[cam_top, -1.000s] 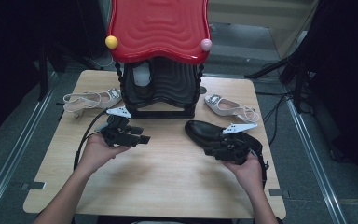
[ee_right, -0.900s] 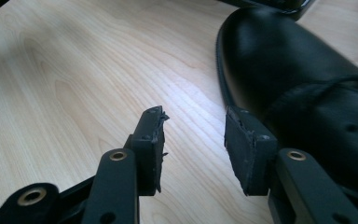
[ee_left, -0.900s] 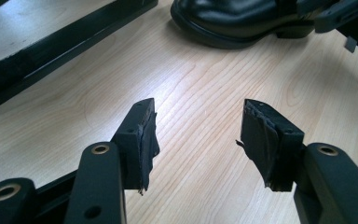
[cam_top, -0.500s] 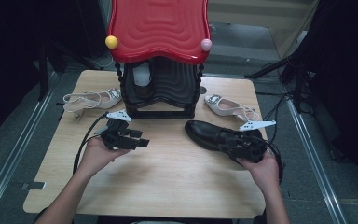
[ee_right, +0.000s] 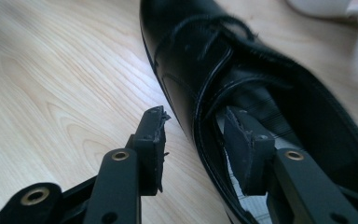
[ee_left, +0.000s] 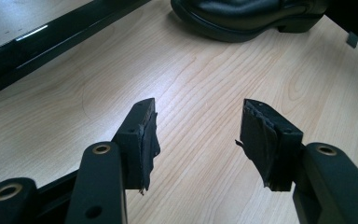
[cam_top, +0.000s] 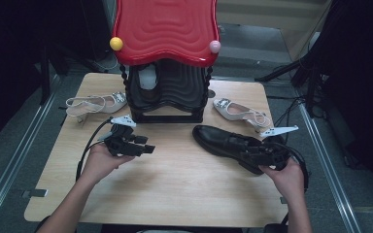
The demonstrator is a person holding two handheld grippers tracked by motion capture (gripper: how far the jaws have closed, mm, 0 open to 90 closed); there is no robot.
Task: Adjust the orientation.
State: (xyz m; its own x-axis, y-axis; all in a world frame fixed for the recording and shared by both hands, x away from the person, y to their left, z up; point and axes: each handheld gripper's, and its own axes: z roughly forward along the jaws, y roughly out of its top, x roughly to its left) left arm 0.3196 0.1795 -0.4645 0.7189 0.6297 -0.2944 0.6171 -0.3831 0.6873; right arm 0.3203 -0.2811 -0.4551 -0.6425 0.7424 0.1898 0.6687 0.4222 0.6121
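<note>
A black leather lace-up shoe [cam_top: 223, 141] lies on its sole on the wooden table [cam_top: 175, 189], toe pointing left. My right gripper [cam_top: 252, 151] is at its heel end. In the right gripper view the jaws of that gripper [ee_right: 196, 135] straddle the near side wall of the shoe [ee_right: 200, 60], one pad outside and one inside the opening, with a gap showing at the outer pad. My left gripper [cam_top: 148, 148] hovers open over bare wood left of centre. Nothing is between its jaws [ee_left: 196, 130], and the shoe's toe [ee_left: 242, 18] lies ahead of them.
A black ribbed stand with a wavy red roof [cam_top: 167, 92] rises at the back centre, with a white thing [cam_top: 148, 77] inside. One white sandal [cam_top: 94, 103] lies left of it and another [cam_top: 240, 111] right of it. Cables trail from both grippers.
My right hand has slid to the right along the black shoe toward its heel. The shoe has stayed about where it was. The left hand has not moved.
</note>
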